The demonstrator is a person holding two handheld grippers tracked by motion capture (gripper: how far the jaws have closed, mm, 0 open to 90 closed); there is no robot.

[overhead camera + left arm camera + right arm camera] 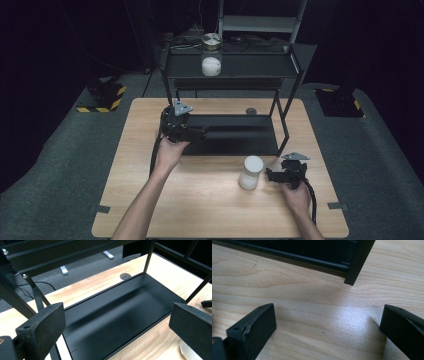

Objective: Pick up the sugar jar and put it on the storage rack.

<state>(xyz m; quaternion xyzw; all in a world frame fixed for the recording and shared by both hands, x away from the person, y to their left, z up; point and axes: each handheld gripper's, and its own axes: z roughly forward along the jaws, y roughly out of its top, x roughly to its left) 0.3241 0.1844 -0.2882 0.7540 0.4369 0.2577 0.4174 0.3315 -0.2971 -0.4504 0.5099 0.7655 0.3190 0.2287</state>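
Observation:
A white jar [251, 172] with a white lid stands on the wooden table [150, 200], in front of a black two-level metal rack [230, 70]. A glass jar [211, 55] with white contents and a metal lid sits on the rack's top shelf. My left gripper [201, 133] hovers at the left end of the rack's bottom tray [117, 307], and in the left gripper view that gripper [117, 315] is wide open and empty. My right gripper [270, 175] lies just right of the white jar, pointing at it. In the right gripper view it [329, 315] is open over bare wood.
A small grey disc [251, 111] lies on the table behind the tray. The rack's front right leg [355, 265] stands just ahead of my right gripper. Bare wood stretches along the table's front left. Black-and-yellow floor stands [102, 95] sit beyond the table.

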